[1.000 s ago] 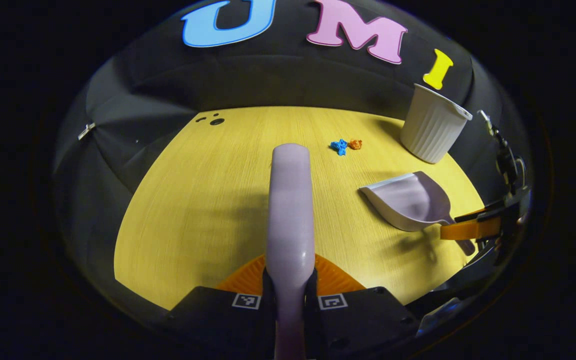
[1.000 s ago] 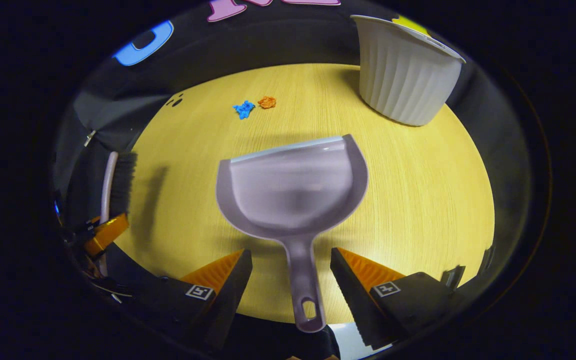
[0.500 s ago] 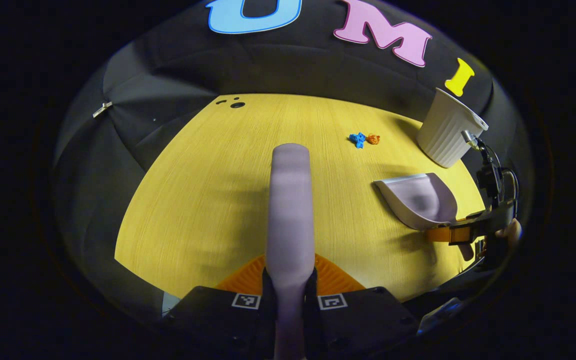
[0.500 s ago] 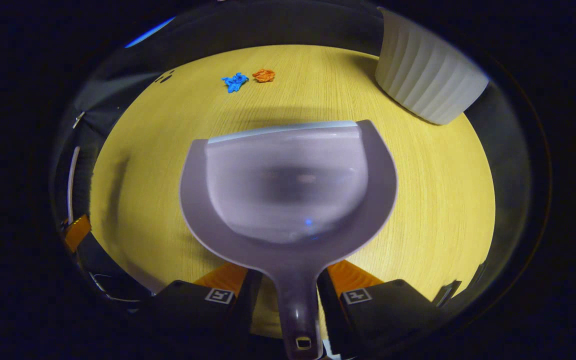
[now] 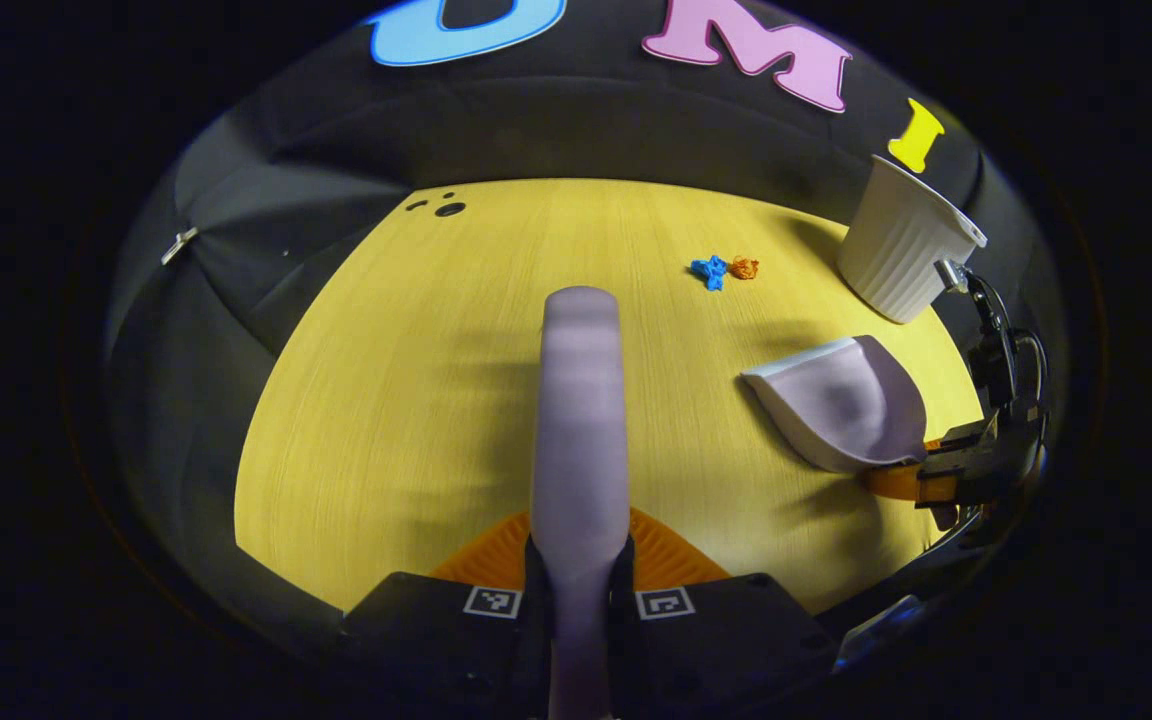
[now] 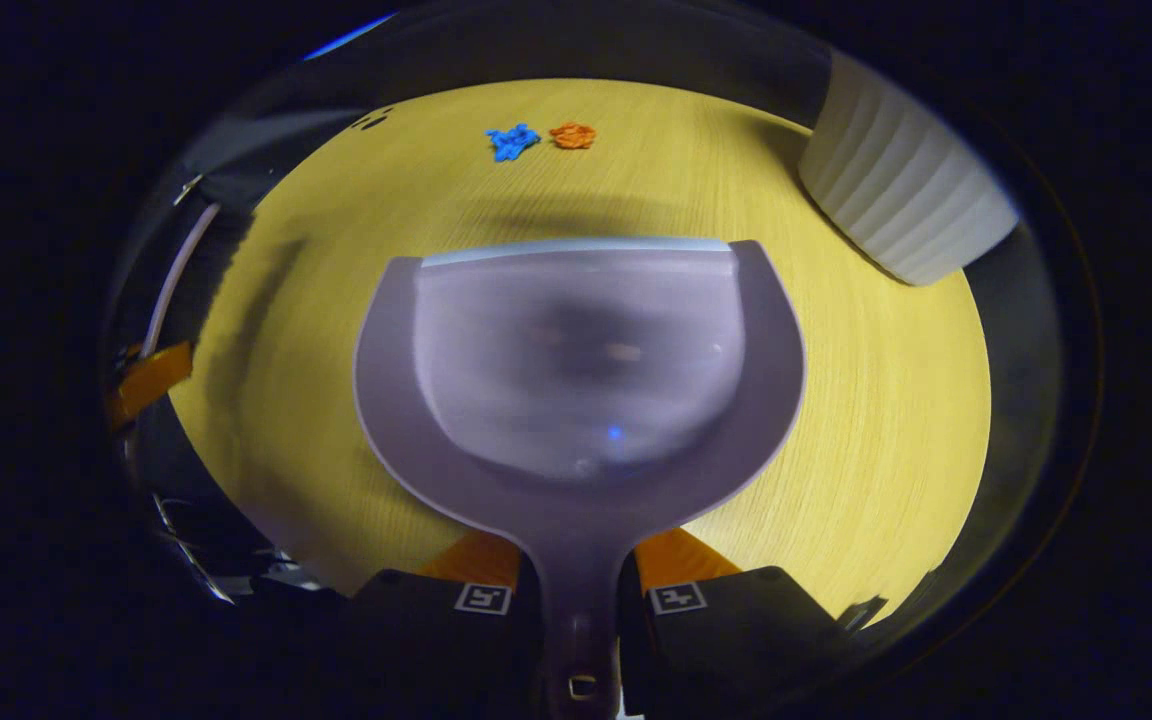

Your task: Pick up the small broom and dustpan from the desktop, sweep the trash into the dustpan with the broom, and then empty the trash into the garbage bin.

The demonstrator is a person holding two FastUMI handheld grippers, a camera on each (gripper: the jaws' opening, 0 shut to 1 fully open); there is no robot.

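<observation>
On the yellow desktop (image 5: pixel 416 400), both tools are already in hand, so the pick-up part looks covered as things lie now. The left gripper (image 5: pixel 579 560) has both fingers squeezed onto the handle of the small broom (image 5: pixel 580 400), which sticks straight out ahead of it over the wood. Bristles aren't really readable from that view, though in the right gripper view you can catch the broom at the far left edge with its dark bristle side.

Same deal on the other side: the right gripper (image 6: pixel 578 590) is clamped tight on the handle of the dustpan (image 6: pixel 576 370), pan mouth pointing forward toward the trash. In the left gripper view the dustpan seems to be tipped up a bit off the desk rather than lying flat, but I can't swear whether its lip touches the wood.

The pan looks empty to me, just a smooth scoop with some reflections. The trash, a blue scrap (image 6: pixel 513 142) and an orange scrap (image 6: pixel 572 135), sits just beside each other further up the desk, well apart from both tools. The white ribbed garbage bin (image 6: pixel 901 190) stands off to the right of them, upright, and its inside isn't visible from either view.

So my read: grabbing done, sweeping and dumping still left, since the scraps are on the desk and not in the pan. Dustpan needs to get down near the scraps, broom behind them.
</observation>
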